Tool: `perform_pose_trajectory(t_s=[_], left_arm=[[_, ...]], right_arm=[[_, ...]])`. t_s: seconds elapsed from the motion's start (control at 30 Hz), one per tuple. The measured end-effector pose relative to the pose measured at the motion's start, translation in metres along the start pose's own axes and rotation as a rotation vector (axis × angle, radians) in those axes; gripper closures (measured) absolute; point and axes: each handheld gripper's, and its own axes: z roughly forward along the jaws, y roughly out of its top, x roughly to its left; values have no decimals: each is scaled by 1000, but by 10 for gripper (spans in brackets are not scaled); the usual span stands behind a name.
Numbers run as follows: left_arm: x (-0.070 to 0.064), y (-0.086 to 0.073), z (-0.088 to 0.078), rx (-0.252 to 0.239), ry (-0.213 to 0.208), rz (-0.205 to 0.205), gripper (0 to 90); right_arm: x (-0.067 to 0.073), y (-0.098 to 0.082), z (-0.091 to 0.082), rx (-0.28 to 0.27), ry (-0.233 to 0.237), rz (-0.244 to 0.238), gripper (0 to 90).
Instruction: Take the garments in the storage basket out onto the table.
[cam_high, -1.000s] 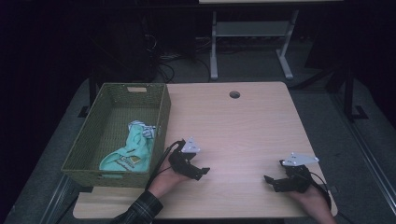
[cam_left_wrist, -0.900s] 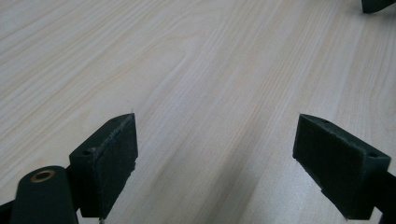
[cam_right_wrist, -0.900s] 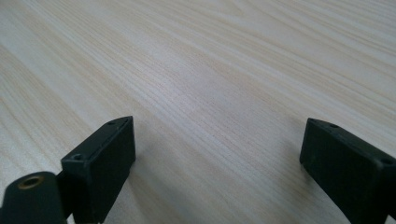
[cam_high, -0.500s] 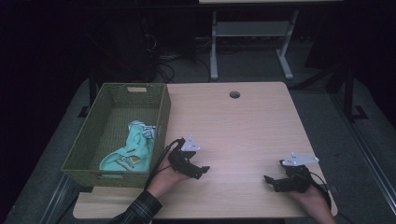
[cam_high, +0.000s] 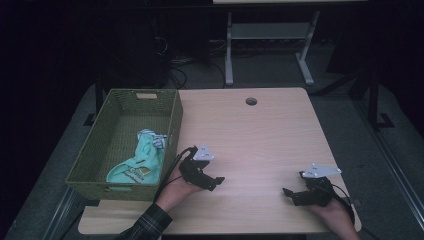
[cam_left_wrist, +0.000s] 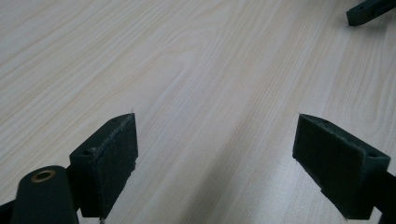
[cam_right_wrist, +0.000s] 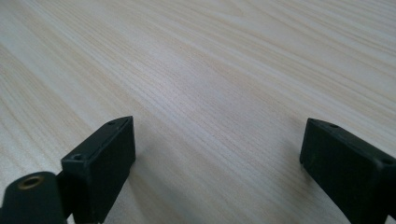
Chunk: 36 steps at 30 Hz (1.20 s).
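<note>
Dim room beyond table (cam_high: 260, 135), basket (cam_high: 100, 165) cloth (cam_high: 137, 162) print illegible

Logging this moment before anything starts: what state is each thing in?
Left gripper: open, holding nothing, low over the table.
Right gripper: open, holding nothing, low over the table.
Basket: upright, at the table's left edge.
Cloth: crumpled, inside the basket.
</note>
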Motion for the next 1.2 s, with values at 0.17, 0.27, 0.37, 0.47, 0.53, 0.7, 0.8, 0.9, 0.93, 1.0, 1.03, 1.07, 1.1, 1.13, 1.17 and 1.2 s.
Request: perform_pose_trajectory(t_s=[0.17, 0.27, 0.37, 0.47, 0.53, 0.7, 0.8, 0.9, 0.93, 1.0, 1.03, 1.07, 1.1, 1.13, 1.17, 1.2], left_arm=[[0, 3, -3, -4, 4, 7, 134], [0, 4, -5, -9, 6, 6, 133], [0, 5, -6, -12, 0, 3, 134], [1, 7, -8, -15, 1, 1, 134], [1, 8, -10, -17, 4, 3, 134], [1, 11, -12, -15, -2, 6, 134], [1, 13, -14, -19, -7, 7, 134], [1, 15, -16, -19, -8, 10, 134], [1, 15, -17, -25, -8, 6, 134], [1, 16, -18, -20, -9, 8, 134], [1, 17, -18, -22, -10, 8, 134], [1, 17, -18, -21, -11, 13, 134], [1, 18, -19, -21, -14, 10, 133], [1, 18, -19, -21, -14, 8, 133], [1, 19, -20, -21, -15, 9, 133], [2, 19, -20, -22, -17, 11, 133]], right_arm=[[0, 0, 0, 0, 0, 0, 100], [0, 0, 0, 0, -1, 0, 100], [0, 0, 0, 0, 0, 0, 100], [0, 0, 0, 0, -1, 0, 100], [0, 0, 0, 0, 0, 0, 100], [0, 0, 0, 1, -1, 3, 100], [0, 0, 0, 1, -2, 3, 100], [0, 0, 0, 1, -2, 3, 100], [0, 0, 0, 1, -2, 3, 100], [0, 0, 0, 1, -2, 3, 100], [0, 0, 0, 1, -2, 3, 100], [1, 0, 0, 4, 0, 7, 100], [1, 0, 0, 3, 0, 7, 100], [0, 0, 0, 3, 0, 4, 100], [0, 0, 0, 3, 0, 4, 100], [0, 0, 0, 3, 0, 6, 100]])
